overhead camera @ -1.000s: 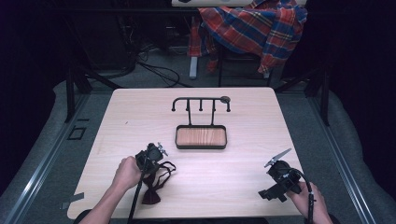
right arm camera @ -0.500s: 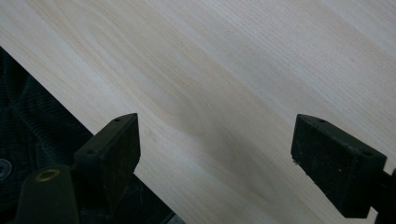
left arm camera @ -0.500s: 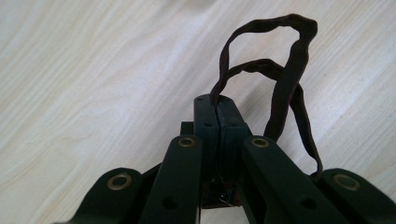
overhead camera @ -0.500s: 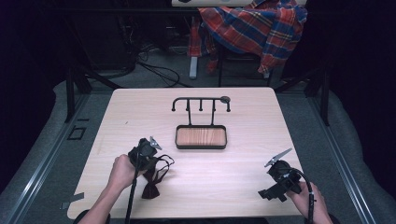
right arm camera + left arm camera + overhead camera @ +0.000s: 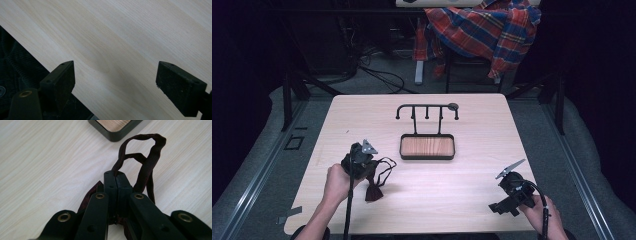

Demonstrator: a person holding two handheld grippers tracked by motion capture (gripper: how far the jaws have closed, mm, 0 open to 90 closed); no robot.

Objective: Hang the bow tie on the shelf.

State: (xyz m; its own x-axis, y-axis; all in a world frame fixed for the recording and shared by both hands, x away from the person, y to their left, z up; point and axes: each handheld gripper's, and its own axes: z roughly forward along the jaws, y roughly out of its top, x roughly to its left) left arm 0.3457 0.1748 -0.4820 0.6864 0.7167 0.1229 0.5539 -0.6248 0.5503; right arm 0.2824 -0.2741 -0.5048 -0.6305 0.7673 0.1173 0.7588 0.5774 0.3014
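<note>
Two hand-held grippers: left (image 5: 116,178) clamps a dark strap (image 5: 147,162) above the table (image 5: 472,200); right (image 5: 115,82) stands wide, empty. Next move, as judged: carry strap to rack (image 5: 427,107) and hook it.

At the frame's centre the table (image 5: 462,190) shows pale matt wood grain, the tray (image 5: 427,147) a reddish wood floor inside a dark matt rim, the dark maroon strap (image 5: 147,167) soft cloth, and the shirt (image 5: 482,30) at upper right plaid fabric.
</note>
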